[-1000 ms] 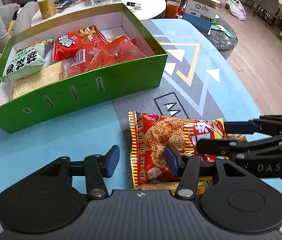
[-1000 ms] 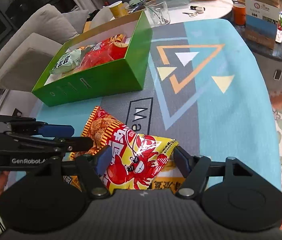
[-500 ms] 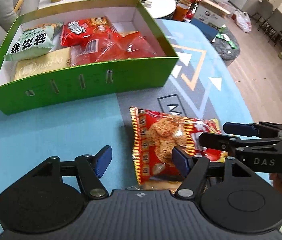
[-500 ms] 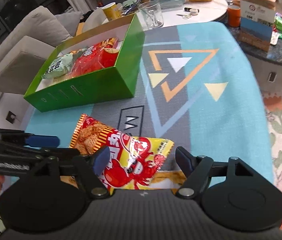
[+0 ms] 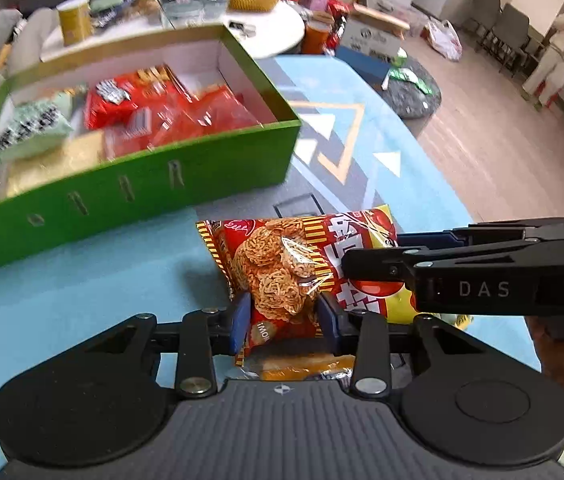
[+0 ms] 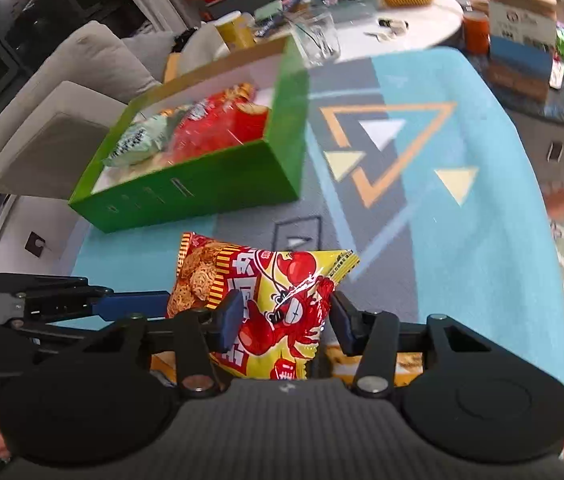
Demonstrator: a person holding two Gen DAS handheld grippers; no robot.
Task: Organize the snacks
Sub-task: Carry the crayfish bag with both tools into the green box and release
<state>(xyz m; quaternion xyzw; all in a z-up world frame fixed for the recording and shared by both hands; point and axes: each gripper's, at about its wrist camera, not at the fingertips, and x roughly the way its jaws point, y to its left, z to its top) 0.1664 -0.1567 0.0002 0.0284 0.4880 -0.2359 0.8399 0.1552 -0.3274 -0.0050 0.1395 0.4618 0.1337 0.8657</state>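
Observation:
A red and yellow noodle snack bag (image 5: 298,264) with a crayfish print (image 6: 278,312) is held between both grippers, lifted off the table. My left gripper (image 5: 284,326) is shut on its red end. My right gripper (image 6: 282,322) is shut on its yellow end and reaches in from the right in the left wrist view (image 5: 366,256). A green box (image 5: 138,184) holding several snack bags stands beyond, to the left (image 6: 202,188). An orange packet (image 5: 306,364) lies under the bag.
The blue and grey patterned tablecloth (image 6: 442,208) covers the table. A white round table (image 6: 422,28) with a basket, glass and cups stands behind the box. A dark side table (image 6: 554,96) with a carton is at the right. A sofa (image 6: 62,92) is left.
Both grippers have closed on the snack bag, one on each end. The bag has bunched up and risen off the table toward the green box.

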